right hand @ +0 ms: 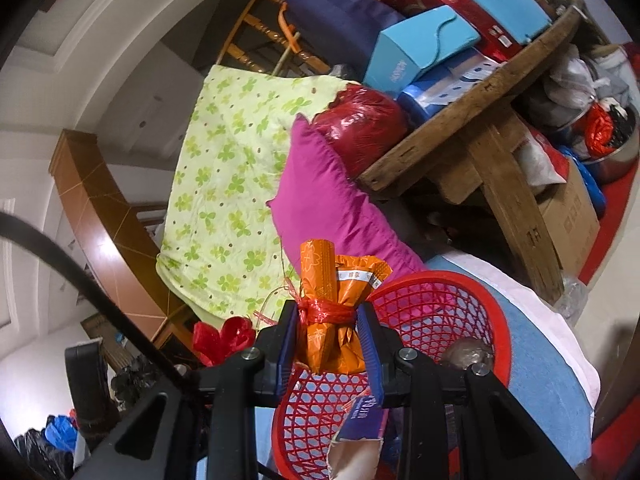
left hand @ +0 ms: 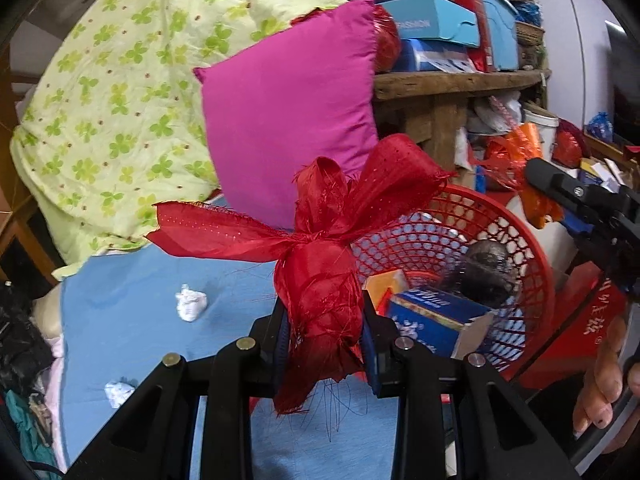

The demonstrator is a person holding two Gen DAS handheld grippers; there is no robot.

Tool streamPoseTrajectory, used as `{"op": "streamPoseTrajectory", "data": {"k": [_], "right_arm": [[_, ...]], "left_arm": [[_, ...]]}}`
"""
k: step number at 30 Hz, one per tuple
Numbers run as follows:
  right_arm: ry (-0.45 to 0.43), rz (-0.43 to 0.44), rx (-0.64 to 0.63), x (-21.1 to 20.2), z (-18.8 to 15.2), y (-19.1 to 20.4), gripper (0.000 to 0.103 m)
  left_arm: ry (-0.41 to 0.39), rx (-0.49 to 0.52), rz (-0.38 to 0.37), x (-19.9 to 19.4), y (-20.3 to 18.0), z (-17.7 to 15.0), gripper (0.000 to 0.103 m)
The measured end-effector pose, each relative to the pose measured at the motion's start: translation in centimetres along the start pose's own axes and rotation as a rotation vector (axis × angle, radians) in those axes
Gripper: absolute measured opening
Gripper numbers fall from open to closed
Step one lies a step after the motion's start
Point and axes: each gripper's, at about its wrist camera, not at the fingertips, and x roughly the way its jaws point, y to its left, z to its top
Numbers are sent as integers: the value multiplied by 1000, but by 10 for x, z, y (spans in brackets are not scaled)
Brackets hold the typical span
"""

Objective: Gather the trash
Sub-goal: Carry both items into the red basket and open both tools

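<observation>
My left gripper (left hand: 324, 332) is shut on a frayed red ribbon bow (left hand: 320, 248), held just left of a red mesh basket (left hand: 532, 280). The basket holds a blue box (left hand: 432, 316), an orange box (left hand: 384, 284) and a dark crumpled wad (left hand: 486, 274). My right gripper (right hand: 329, 336) is shut on an orange wrapper bundle tied with red string (right hand: 334, 292), held over the basket's (right hand: 492, 316) near rim. The right gripper also shows at the right edge of the left wrist view (left hand: 560, 186). Two white crumpled paper balls (left hand: 191, 302) (left hand: 118, 393) lie on the blue sheet (left hand: 132, 320).
A magenta pillow (left hand: 288, 128) and a green clover-print quilt (left hand: 112, 112) lie behind the basket. A wooden table (left hand: 452, 80) stacked with boxes stands at the back right, with bags and clutter under it. A wooden bed frame (right hand: 92, 216) runs along the left.
</observation>
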Motion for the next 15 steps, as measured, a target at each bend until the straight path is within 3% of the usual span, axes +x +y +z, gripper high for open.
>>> {"op": "streamPoseTrajectory", "data": {"k": [8,13,15], "right_arm": [[14,-56,62,2,0,-14,34],[40,-82,76,9,-1,-18,34],[56,-92,76,13,-1,-18,34]], "left_arm": [[26,-23,-192,10,-5,1,34],[18,-8,-243,15,-13,2,34],[19,4,-249,17,-17,3,41]]}}
